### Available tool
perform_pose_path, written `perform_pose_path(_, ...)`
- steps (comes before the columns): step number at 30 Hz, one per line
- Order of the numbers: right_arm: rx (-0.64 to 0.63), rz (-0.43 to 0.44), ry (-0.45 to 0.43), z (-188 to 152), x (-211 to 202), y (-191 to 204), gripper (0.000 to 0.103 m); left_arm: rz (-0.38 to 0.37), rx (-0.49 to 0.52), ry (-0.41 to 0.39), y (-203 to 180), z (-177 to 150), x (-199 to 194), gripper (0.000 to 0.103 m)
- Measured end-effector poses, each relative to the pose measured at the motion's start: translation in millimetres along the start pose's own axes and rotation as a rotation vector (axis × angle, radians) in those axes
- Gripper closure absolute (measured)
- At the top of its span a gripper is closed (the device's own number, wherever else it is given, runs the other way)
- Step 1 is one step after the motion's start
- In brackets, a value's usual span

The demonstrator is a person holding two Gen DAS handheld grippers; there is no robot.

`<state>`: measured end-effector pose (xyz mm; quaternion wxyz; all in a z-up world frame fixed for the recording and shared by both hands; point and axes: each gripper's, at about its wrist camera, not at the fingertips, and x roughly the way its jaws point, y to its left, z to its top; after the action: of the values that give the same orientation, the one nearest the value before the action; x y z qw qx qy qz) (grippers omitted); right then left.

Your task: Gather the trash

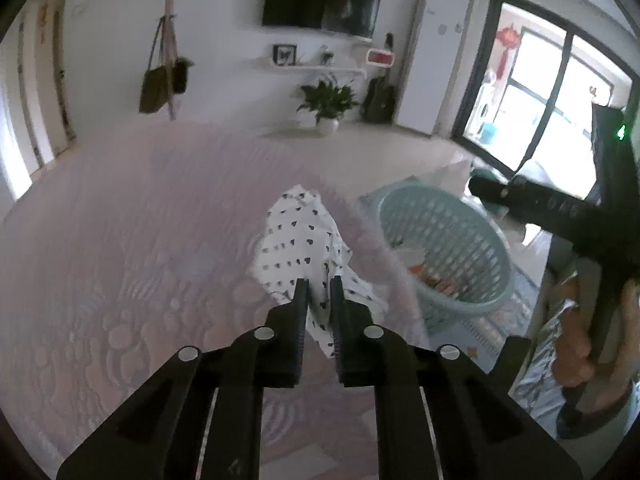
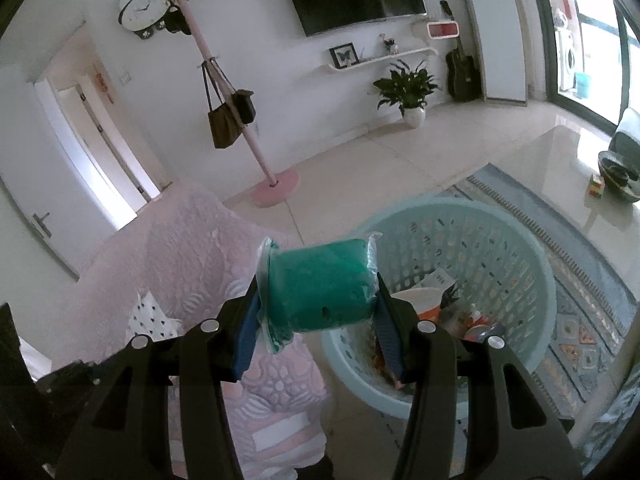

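Left gripper (image 1: 319,280) jaws pinching heart-print wrapper (image 1: 298,240); right gripper (image 2: 316,280) jaws clamping green packet (image 2: 320,280); no legible writing.

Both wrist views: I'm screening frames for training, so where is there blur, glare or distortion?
Left wrist view: fisheye bends the room edges, the bright window washes out, the pink bed cover looks soft. Right wrist view: similar curved edges, sheen on the floor tiles, the green packet slightly smeared.

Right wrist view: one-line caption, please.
Right hand-held gripper holds a green wrapped packet beside the blue basket of trash.
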<state>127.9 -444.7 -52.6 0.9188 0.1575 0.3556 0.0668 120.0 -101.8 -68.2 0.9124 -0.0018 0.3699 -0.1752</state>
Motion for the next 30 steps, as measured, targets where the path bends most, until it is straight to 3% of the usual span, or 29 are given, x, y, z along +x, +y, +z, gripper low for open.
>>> perform_pose_path(5, 0.001, -0.032, -0.066, 11, -21, -8, 0.055, -0.084, 0.041, -0.073, -29, 28, -13, 0.097)
perform_pose_path(10, 0.047, -0.091, -0.09, 16, -28, -30, 0.055, -0.181, 0.075, -0.102, -63, 58, 8, 0.097)
perform_pose_path(20, 0.198, -0.244, 0.04, 3, 10, -93, 0.053, -0.289, 0.052, 0.075, -99, 70, 106, 0.096)
perform_pose_path(22, 0.215, -0.261, 0.05, 1, 13, -100, 0.052, -0.287, 0.049, 0.098, -101, 69, 119, 0.09)
perform_pose_path(27, 0.238, -0.278, 0.046, 1, 16, -106, 0.045, -0.289, 0.056, 0.071, -103, 73, 128, 0.054)
perform_pose_path(30, 0.23, -0.282, 0.038, 4, 15, -104, 0.041, -0.297, 0.062, 0.054, -101, 71, 122, 0.043)
